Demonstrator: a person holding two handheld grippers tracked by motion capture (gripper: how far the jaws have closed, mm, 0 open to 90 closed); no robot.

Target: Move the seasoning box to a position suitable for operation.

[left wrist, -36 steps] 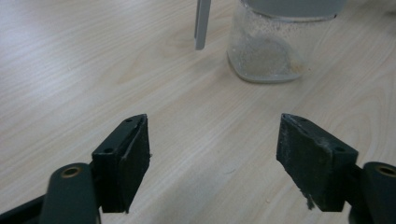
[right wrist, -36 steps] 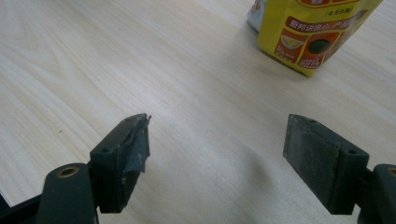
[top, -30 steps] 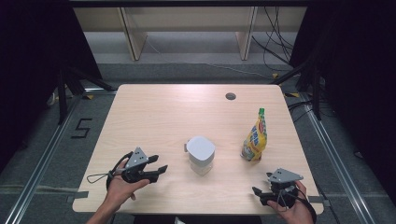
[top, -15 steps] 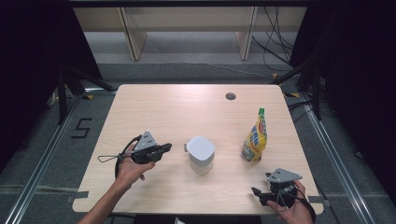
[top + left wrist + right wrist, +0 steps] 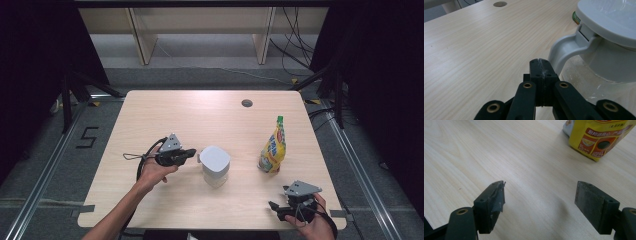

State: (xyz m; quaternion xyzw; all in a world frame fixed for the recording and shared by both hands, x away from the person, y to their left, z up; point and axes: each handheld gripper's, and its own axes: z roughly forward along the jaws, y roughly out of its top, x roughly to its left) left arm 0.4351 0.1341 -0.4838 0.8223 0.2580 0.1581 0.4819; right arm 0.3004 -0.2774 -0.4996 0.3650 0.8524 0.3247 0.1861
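- The left gripper (image 5: 192, 153) has its jaws pressed fully together with nothing between them; in the left gripper view the joined tips (image 5: 540, 65) point at the handle (image 5: 564, 51) of a white lidded jug (image 5: 215, 166)
- The jug stands upright just ahead of the left gripper, its handle turned toward the tips and a short way off, not yet touched; seen from above, it sits near the middle of the table (image 5: 165, 115)
- The right gripper (image 5: 279, 206) rests low at the near edge with its jaws wide apart and empty; a yellow pouch with a green cap (image 5: 273, 148) stands upright ahead of it, well apart, and its lower part (image 5: 599, 140) shows beyond the open pads in the right gripper view
- The step in hand looks like the approach to the jug's handle, with the left gripper leading
- With the jaws together, the next move probably calls for either sliding the tips through the handle loop to hook it, or parting them first to clamp the handle; a careless push could shove or tip the jug
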